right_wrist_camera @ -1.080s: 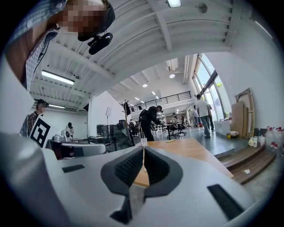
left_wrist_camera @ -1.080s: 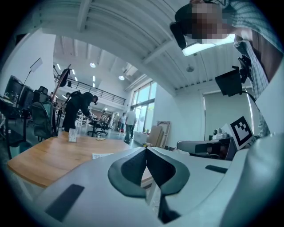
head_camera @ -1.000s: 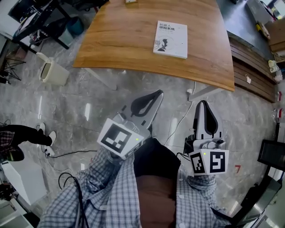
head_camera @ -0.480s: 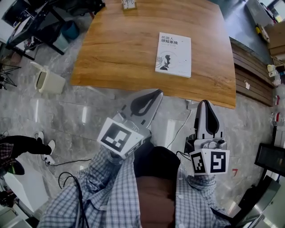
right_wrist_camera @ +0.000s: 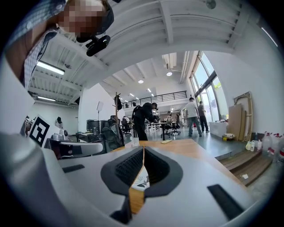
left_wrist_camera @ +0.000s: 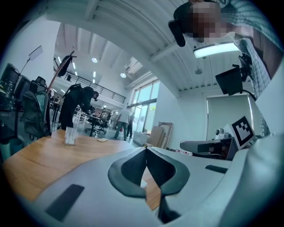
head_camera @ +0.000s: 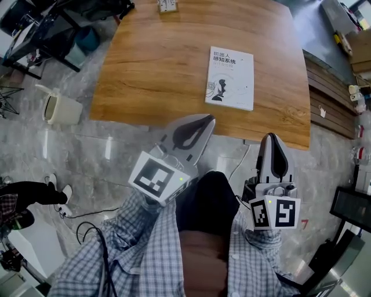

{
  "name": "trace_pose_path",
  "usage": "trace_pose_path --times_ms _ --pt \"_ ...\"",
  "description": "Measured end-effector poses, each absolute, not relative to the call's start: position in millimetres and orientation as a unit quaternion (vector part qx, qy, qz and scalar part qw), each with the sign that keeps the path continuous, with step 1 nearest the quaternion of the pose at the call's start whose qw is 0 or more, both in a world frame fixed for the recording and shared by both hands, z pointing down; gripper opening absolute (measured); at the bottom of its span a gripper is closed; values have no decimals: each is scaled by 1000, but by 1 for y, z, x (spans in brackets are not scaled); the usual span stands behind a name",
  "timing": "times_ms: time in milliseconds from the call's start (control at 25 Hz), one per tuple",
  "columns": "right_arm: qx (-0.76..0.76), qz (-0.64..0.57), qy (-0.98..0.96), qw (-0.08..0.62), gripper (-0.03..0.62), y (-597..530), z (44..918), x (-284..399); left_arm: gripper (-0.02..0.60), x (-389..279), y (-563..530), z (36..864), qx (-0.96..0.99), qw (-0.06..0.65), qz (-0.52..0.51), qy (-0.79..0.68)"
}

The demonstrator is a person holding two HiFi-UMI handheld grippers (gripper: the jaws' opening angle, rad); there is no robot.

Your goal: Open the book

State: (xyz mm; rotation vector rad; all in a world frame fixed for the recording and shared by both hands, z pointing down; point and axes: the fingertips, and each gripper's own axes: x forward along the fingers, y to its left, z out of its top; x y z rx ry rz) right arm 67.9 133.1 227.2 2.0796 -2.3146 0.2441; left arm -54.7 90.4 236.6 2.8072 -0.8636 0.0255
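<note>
A white book (head_camera: 230, 78) lies shut, cover up, on the wooden table (head_camera: 162, 64), near its right front edge. My left gripper (head_camera: 204, 120) is shut with nothing in it, its tip just at the table's near edge, left of the book. My right gripper (head_camera: 271, 138) is also shut and empty, its tip just short of the table edge, below the book. Through the gap of the right gripper's jaws a sliver of the book (right_wrist_camera: 143, 181) shows. The left gripper (left_wrist_camera: 146, 150) view looks across the tabletop (left_wrist_camera: 53, 153).
A small white item (head_camera: 167, 5) sits at the table's far edge. A bin (head_camera: 57, 108) stands on the grey floor to the left. Wooden steps (head_camera: 333, 98) run along the right. People (right_wrist_camera: 145, 116) stand at desks in the background. Cables (head_camera: 87, 203) trail on the floor.
The view has moved toward the table: the book and table edge now sit lower in the head view, closer to both grippers. The grippers stay shut.
</note>
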Motion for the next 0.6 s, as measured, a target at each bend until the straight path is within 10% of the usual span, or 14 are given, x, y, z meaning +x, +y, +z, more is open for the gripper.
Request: trace_pose_path --times_ms 600 --pt "618 69 -782 40 23 42 244 95 8 -16 17 257 942 104 44 -317"
